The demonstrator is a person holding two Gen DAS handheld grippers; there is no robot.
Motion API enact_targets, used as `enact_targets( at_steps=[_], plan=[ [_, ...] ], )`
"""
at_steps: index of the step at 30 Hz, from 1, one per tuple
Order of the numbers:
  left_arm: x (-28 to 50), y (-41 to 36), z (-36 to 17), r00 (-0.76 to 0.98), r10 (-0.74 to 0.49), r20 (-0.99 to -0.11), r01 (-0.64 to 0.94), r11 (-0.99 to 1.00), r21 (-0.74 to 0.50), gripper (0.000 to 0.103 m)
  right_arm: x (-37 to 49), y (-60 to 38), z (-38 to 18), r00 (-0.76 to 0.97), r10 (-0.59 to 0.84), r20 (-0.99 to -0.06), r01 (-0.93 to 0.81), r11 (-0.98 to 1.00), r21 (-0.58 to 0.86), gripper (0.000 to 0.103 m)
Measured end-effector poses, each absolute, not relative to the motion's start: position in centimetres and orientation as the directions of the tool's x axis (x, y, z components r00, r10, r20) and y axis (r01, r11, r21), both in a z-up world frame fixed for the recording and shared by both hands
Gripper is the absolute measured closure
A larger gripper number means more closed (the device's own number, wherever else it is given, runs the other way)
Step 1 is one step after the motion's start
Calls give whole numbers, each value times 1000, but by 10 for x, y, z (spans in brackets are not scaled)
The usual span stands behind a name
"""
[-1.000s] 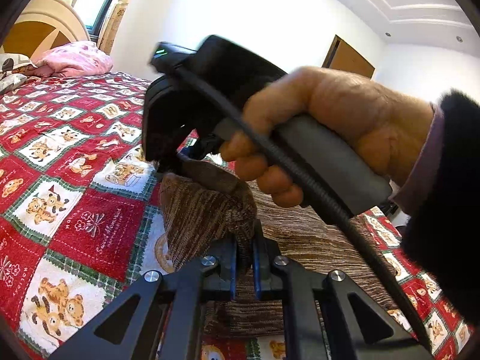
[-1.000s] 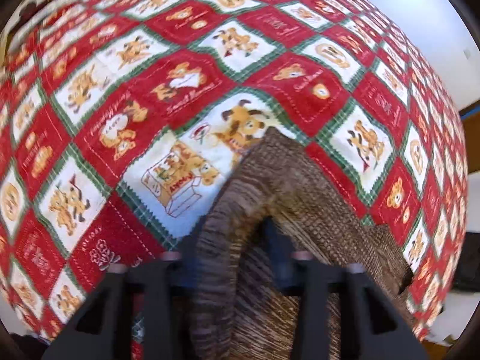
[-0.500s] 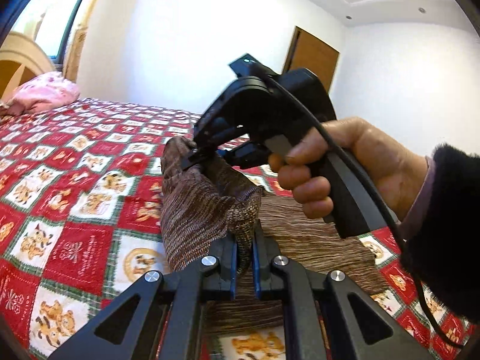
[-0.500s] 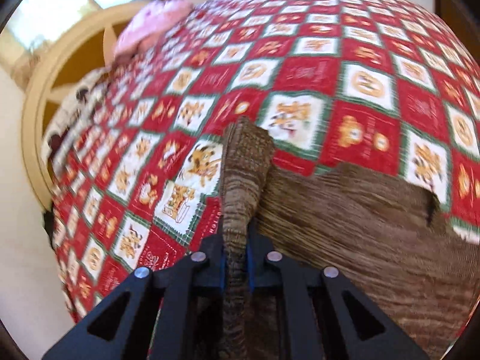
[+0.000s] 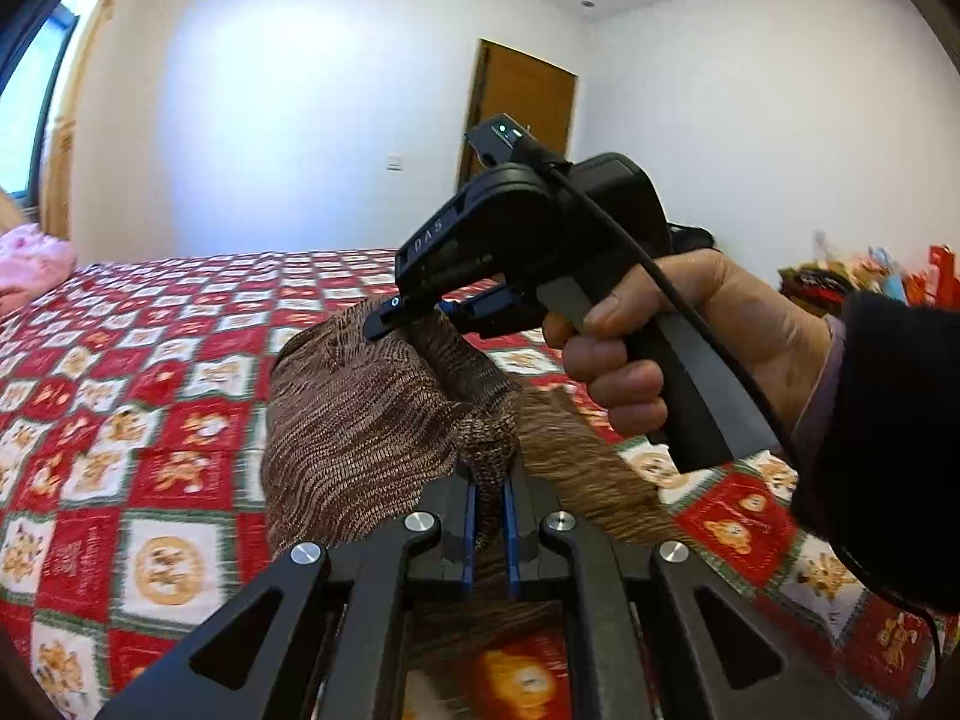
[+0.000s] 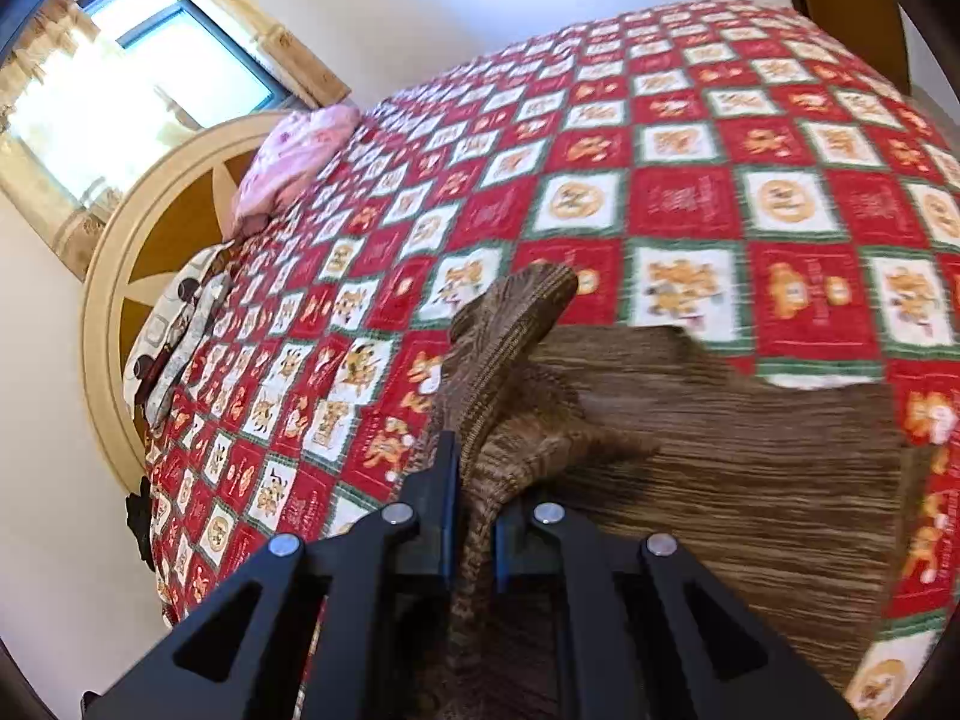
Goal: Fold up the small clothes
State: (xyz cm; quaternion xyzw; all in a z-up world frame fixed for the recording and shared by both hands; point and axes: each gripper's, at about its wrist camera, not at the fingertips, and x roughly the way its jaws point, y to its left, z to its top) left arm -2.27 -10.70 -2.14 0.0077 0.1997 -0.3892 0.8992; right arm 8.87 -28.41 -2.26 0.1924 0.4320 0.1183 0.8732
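- Across the lower two thirds of both views lies the bed, covered by a red, white and green patchwork quilt [image 6: 690,204] printed with bear motifs; in the right wrist view it runs from lower left to the upper right.
- White walls [image 5: 288,120] fill the upper half of the left wrist view, with a brown wooden door [image 5: 519,114] at upper centre.
- Window [image 6: 138,84] with patterned curtains sits at the upper left of the right wrist view; a round cream-and-brown headboard [image 6: 150,252] stands below it.
- Brown knit garment [image 6: 750,480] lies spread on the quilt at lower right of the right wrist view, its near edge lifted off the bed; in the left wrist view the raised part bunches at centre frame.
- Pink pillow [image 6: 300,150] rests at the head of the bed, beside the headboard, well apart from the garment.
- Right gripper [image 5: 414,315] appears at centre of the left wrist view, held by the person's right hand [image 5: 690,348] in a dark sleeve; its jaws are clamped on a raised fold of the garment.
- Right wrist view confirms this: a ridge of knit passes between the near-closed fingers at bottom centre.
- Left gripper [image 5: 489,504] occupies the bottom centre of its own view, jaws closed tight on another fold of the same garment, blue pads pressing the knit.
- Black cable [image 5: 660,276] runs from the right gripper's body across the hand toward the lower right.
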Motion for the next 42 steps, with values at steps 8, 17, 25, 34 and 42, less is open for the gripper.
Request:
enact_targets(
  at_steps=[8, 17, 25, 34, 42],
  plan=[
    [-42, -156, -25, 541, -750, -382, 783, 615, -98, 97, 52, -334, -19, 632, 310, -710, -18, 922, 386, 91],
    [-52, -191, -47, 479, -741, -471, 819, 570, -64, 97, 29, -368, -60, 618, 322, -717, 24, 904, 427, 91],
    [-53, -193, -56, 453, -734, -506, 818, 568, -93, 97, 24, -404, -85, 628, 459, -628, 88, 760, 644, 38],
    [-56, -197, -58, 453, -728, -514, 819, 568, -83, 97, 66, -408, -84, 607, 452, -654, 96, 775, 624, 40],
    [-58, -209, -52, 453, -728, -514, 831, 553, -52, 97, 65, -389, -52, 649, 288, -704, -9, 929, 371, 88]
  ],
)
